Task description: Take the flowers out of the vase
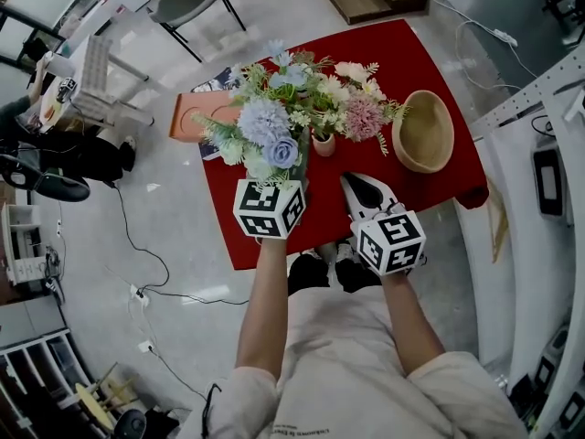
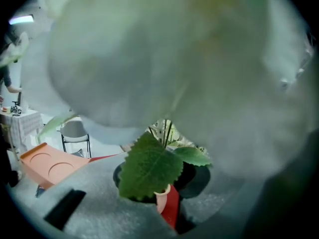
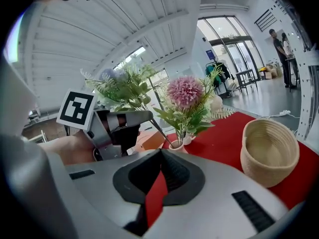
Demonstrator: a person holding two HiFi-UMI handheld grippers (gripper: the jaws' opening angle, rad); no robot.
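Task barely begun: the bouquet of blue, pink and cream fabric flowers sits in the small glossy pink vase, just ahead of both grippers. Left gripper clamped on one thin wiry stem that runs down to the vase. Right gripper has its jaws together, empty. All stems left to pull.

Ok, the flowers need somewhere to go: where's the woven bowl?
Head view: the woven bowl sits on the right side of the red cloth, right of the pink flower, beyond the right gripper.

No text is legible anywhere; the print on the person's shirt is too small.
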